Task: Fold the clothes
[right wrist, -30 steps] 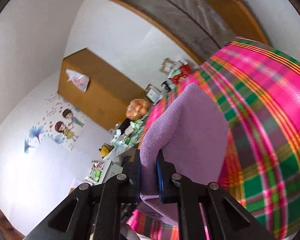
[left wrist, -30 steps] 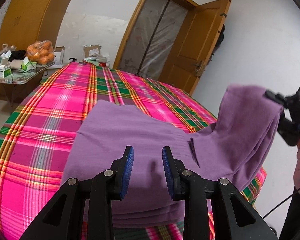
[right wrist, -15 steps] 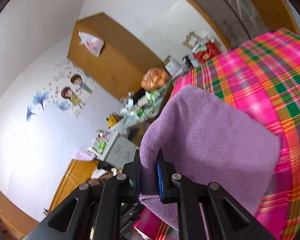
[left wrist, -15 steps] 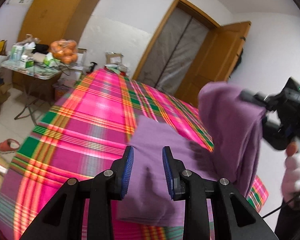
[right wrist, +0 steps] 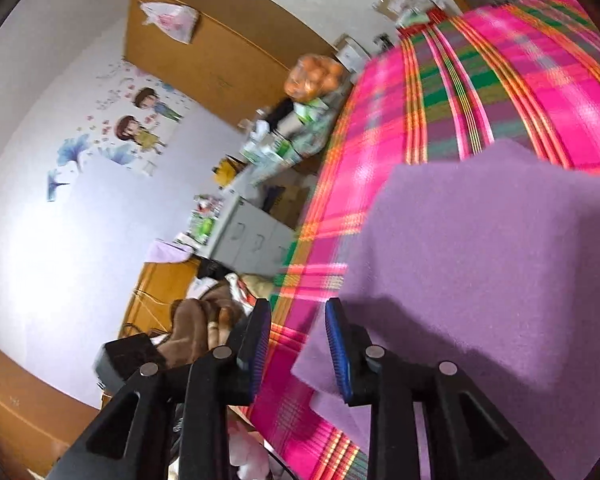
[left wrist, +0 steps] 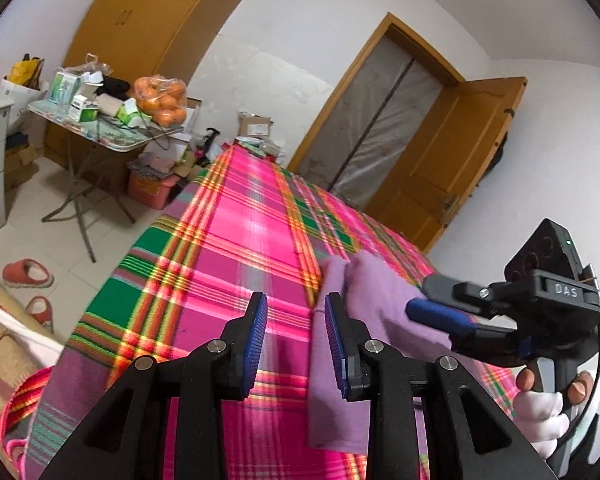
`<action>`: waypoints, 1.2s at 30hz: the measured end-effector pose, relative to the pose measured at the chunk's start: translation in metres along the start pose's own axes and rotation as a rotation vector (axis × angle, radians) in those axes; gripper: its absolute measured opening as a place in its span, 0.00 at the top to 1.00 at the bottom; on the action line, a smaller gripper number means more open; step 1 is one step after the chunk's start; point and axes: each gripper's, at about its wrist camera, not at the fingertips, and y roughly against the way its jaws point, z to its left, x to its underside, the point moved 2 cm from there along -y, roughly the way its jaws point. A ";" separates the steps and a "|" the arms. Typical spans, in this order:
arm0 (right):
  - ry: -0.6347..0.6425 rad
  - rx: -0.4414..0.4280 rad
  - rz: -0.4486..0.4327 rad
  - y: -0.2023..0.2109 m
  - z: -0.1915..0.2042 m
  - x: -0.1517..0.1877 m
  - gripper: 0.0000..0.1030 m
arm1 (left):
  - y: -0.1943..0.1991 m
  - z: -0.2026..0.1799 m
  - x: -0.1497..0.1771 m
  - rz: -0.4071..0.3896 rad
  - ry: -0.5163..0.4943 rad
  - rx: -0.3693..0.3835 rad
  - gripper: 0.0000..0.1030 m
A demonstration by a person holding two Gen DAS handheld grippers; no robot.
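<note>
A purple garment [left wrist: 374, 300] lies folded over itself on the pink plaid bed cover [left wrist: 240, 240], at the bed's near right. My left gripper [left wrist: 294, 340] is open and empty, just left of the garment's edge. My right gripper [left wrist: 428, 312] shows in the left wrist view over the garment, its jaws parted and empty. In the right wrist view the right gripper [right wrist: 298, 344] is open at the garment's [right wrist: 480, 260] lower left edge, above the bed cover [right wrist: 500, 80].
A folding table [left wrist: 108, 136] with boxes and a bag of oranges [left wrist: 162, 98] stands left of the bed. Red slippers [left wrist: 28, 274] lie on the tiled floor. A wooden door [left wrist: 452, 168] stands open behind the bed. A grey drawer unit [right wrist: 252, 236] stands beside the bed.
My right gripper carried the lifted half of the purple garment over and down onto the rest, then opened and let go. My left gripper stayed open and swung left.
</note>
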 end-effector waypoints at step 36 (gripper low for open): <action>0.130 0.239 -0.318 0.103 -0.062 0.012 0.68 | -0.011 -0.023 -0.004 0.087 0.015 0.031 0.82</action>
